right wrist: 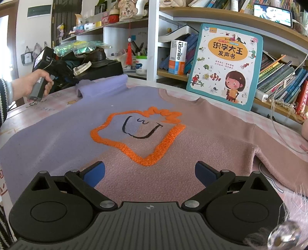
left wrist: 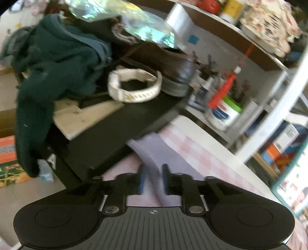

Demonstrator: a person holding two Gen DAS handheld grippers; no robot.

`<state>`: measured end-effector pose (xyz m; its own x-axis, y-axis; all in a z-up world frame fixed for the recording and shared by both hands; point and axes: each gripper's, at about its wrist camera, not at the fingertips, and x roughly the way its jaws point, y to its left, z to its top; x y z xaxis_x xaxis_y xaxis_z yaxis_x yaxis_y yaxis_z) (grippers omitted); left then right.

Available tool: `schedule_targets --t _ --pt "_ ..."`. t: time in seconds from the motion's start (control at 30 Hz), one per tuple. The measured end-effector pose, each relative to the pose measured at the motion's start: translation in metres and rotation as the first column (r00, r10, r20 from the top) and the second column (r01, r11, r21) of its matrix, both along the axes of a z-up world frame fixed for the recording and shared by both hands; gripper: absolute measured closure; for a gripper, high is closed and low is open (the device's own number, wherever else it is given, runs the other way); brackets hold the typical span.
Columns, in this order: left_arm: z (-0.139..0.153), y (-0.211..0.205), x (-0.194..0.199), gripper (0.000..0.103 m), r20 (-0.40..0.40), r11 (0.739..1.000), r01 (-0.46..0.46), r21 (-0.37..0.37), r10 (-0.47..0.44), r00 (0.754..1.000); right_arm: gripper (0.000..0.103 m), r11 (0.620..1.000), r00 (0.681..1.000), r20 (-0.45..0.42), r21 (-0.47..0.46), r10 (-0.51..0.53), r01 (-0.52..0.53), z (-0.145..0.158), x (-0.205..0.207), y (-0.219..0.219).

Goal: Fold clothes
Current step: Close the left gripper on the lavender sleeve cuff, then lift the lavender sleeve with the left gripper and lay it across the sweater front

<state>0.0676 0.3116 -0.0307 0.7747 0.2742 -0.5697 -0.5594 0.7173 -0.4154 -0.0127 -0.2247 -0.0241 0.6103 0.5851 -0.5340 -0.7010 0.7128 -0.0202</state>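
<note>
The sweater [right wrist: 134, 123], half lilac and half dusty pink with an orange outlined face at its centre, is spread flat across the worktop [right wrist: 38, 104], which is covered by a pink checked cloth; in the right wrist view it fills the middle of the frame. Its lilac sleeve [left wrist: 154, 153] is seen in the left wrist view at lower centre, passing between the jaws of the left gripper [left wrist: 153, 179]. These jaws are drawn close together on the sleeve fabric, though the frame is blurred. The left gripper is also visible at the upper left of the right wrist view, held in the left hand [right wrist: 28, 82]. The jaws of the right gripper [right wrist: 150, 173] are set wide apart above the pink lower portion of the sweater, with nothing between them. A children's picture book [right wrist: 225, 65] is propped upright against the shelves [right wrist: 211, 17] at the upper right.
</note>
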Motion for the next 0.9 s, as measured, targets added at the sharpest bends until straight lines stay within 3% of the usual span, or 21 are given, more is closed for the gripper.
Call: schedule_targets --t 0.07,0.3,0.43,0.5,0.53,0.57,0.73,0.9 --pt "-0.001 0.004 0.001 0.065 -0.015 0.999 -0.036 0.013 0.036 0.999 0.003 1.000 1.000 -0.003 -0.001 0.001 -0.001 0.000 0.000 0.000" --pt "-0.004 0.014 0.010 0.061 0.010 0.998 -0.060 -0.021 0.060 0.998 0.003 1.000 1.000 -0.012 -0.006 0.000 0.000 -0.001 0.002 0.001" --pt "-0.006 0.012 0.017 0.067 0.027 0.998 -0.041 -0.042 0.042 0.999 0.003 1.000 1.000 -0.012 -0.010 -0.004 0.004 -0.001 0.002 0.001" --pt "-0.008 0.012 0.019 0.084 0.017 0.999 -0.031 -0.038 0.032 0.999 0.003 1.000 1.000 -0.013 -0.012 -0.006 0.006 -0.001 0.003 0.001" --pt "-0.009 0.013 0.018 0.097 0.017 0.999 -0.030 -0.040 0.031 0.999 0.003 1.000 1.000 -0.014 -0.013 -0.007 0.007 -0.002 0.003 0.001" --pt "-0.011 0.015 0.017 0.100 0.016 0.999 -0.029 -0.042 0.029 0.999 0.003 1.000 1.000 -0.015 -0.015 -0.008 0.008 -0.002 0.003 0.001" --pt "-0.002 0.017 -0.005 0.100 0.076 0.999 -0.027 -0.038 0.030 0.997 0.003 1.000 0.999 -0.039 -0.020 -0.015 0.014 -0.004 0.007 0.001" --pt "0.020 0.021 -0.049 0.100 0.158 0.995 -0.095 -0.004 0.094 0.983 0.003 1.000 0.999 -0.042 -0.020 -0.022 0.022 -0.004 0.008 0.000"
